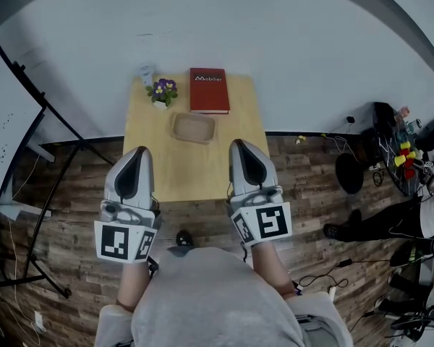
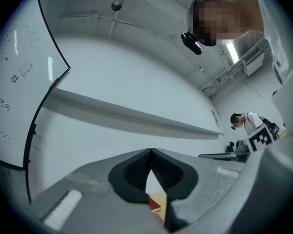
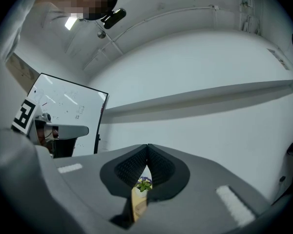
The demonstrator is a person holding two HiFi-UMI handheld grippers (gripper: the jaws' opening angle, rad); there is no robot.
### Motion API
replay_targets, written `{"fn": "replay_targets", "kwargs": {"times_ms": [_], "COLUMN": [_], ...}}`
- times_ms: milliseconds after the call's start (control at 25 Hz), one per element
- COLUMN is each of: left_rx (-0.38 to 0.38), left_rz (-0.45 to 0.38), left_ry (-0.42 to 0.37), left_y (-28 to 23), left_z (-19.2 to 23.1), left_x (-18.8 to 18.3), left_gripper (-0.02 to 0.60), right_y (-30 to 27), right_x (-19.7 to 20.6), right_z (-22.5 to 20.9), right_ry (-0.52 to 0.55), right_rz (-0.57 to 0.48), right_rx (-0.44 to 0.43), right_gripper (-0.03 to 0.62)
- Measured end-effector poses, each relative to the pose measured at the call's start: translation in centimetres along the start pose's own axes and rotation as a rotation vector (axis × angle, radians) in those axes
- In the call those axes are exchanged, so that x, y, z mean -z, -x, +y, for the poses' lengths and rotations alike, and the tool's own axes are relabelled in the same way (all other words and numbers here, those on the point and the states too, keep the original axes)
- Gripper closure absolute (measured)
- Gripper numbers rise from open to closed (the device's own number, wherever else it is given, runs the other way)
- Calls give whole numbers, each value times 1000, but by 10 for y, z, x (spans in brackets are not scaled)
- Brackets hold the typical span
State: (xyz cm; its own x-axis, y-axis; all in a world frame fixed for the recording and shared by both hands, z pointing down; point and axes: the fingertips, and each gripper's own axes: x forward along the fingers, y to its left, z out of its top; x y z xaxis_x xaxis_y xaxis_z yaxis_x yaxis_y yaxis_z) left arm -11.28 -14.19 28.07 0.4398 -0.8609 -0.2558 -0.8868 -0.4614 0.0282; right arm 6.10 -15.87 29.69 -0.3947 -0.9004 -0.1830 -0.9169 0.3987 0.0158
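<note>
We hold both grippers low over the near edge of a small wooden table, side by side and well apart. The left gripper has its jaws clenched: in the left gripper view the ribbed black pads meet at the tip with nothing between them. The right gripper is clenched the same way, tips together and empty. Each carries a cube with black and white square markers at its back end.

Nearest ahead of the grippers lies a shallow beige tray, in the middle of the table and apart from both tips. Behind it a red book lies flat at the far edge, and we read "Mobilier" in white letters across the top of its cover. Just left of the book stands a little pot of purple flowers, and behind that a clear glass at the far left corner.

Through the slit under the left pads we see a corner of the book, and under the right pads the flowers.

A whiteboard stands to the left; its handwriting is too faint to read. The floor is dark wood planks.
</note>
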Motion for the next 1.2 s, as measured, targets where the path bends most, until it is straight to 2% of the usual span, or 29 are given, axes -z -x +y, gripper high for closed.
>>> {"fn": "replay_targets", "kwargs": {"times_ms": [640, 1200], "left_rx": [59, 92], "left_rz": [-11, 39], "left_ry": [17, 75], "left_y": [-28, -43], "left_z": [52, 53], "left_x": [10, 39], "left_gripper": [577, 577], "right_y": [-47, -44], "right_x": [10, 34], "right_z": [12, -3], "right_ry": [23, 22], "right_rz": [-8, 64], "right_rx": [63, 121], "right_gripper": [594, 594]}}
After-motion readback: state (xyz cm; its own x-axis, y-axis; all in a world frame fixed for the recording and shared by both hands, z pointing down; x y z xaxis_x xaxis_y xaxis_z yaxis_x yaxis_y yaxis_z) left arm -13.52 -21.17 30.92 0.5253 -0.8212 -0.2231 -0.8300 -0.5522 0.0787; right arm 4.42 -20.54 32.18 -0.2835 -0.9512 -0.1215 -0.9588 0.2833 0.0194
